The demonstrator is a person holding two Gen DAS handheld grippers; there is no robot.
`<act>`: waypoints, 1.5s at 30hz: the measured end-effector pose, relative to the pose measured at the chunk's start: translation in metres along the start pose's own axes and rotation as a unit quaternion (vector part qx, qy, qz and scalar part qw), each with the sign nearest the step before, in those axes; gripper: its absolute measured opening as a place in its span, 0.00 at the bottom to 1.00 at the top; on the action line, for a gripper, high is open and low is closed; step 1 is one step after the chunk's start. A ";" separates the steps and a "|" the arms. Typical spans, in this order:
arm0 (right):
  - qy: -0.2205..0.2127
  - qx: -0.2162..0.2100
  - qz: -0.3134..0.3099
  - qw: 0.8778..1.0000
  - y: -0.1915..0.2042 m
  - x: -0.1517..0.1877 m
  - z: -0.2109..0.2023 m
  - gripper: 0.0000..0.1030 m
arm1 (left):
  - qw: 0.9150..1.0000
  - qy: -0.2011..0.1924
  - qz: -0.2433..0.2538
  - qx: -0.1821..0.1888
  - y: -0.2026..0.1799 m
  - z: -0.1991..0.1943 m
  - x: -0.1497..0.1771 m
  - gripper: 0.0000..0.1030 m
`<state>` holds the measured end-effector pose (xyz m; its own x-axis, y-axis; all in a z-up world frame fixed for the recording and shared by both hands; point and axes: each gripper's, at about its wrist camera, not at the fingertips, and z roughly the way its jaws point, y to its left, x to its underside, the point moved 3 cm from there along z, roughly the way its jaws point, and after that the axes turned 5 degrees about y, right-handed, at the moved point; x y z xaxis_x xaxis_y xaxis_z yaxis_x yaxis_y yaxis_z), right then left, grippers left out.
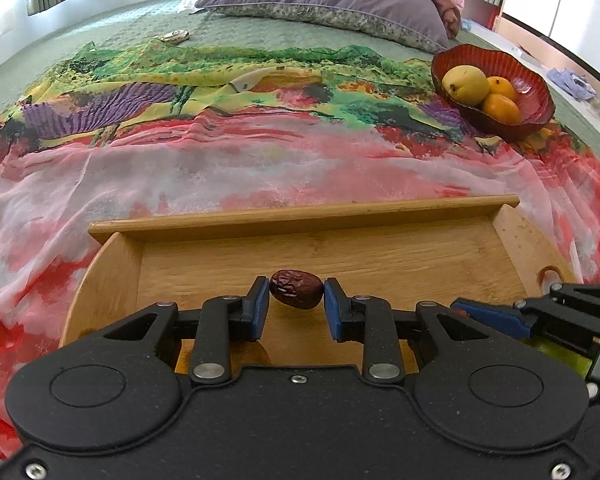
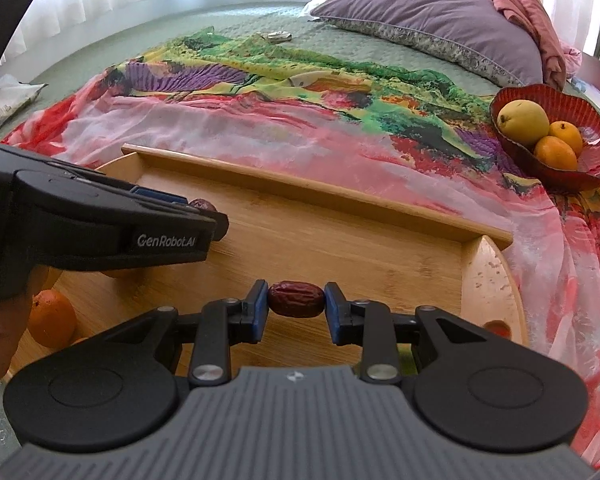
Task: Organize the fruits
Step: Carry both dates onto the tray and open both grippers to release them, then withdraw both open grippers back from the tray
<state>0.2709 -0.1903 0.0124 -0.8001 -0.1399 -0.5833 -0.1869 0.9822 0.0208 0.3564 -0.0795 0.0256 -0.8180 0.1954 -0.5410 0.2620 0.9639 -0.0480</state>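
While each black two-finger gripper pinches a wrinkled dark-red date at lower centre of its frame, the left gripper on one date and the right gripper on another date, both hang over the bamboo tray. Carrying seems the step; next comes release into the ribbed red bowl, upper right, holding a yellow pear.

Wrinkled red dates, tong-pinched
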 end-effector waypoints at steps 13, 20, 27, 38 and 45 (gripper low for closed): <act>0.002 0.005 -0.007 1.000 0.003 0.003 0.005 0.46 | 1.000 0.007 0.010 -0.003 -0.005 0.010 -0.002 0.30; -0.007 0.000 0.002 1.000 0.001 0.003 0.001 0.55 | 1.000 0.006 0.006 -0.003 -0.003 0.008 0.001 0.48; -0.026 0.001 0.006 1.000 0.001 0.004 -0.013 0.65 | 1.000 -0.007 0.000 -0.014 0.004 -0.006 0.006 0.63; -0.070 0.025 0.023 0.997 -0.004 0.006 -0.046 0.88 | 0.999 -0.037 0.000 -0.025 0.012 -0.046 0.017 0.82; -0.090 0.031 0.038 0.995 -0.009 0.014 -0.069 0.95 | 0.998 -0.063 0.000 -0.020 0.015 -0.077 0.035 0.89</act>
<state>0.2220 -0.2098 0.0603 -0.6942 -0.0462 -0.7183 -0.0910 0.9956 0.0239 0.2925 -0.0440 0.0708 -0.7459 0.1743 -0.6428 0.2397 0.9707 -0.0149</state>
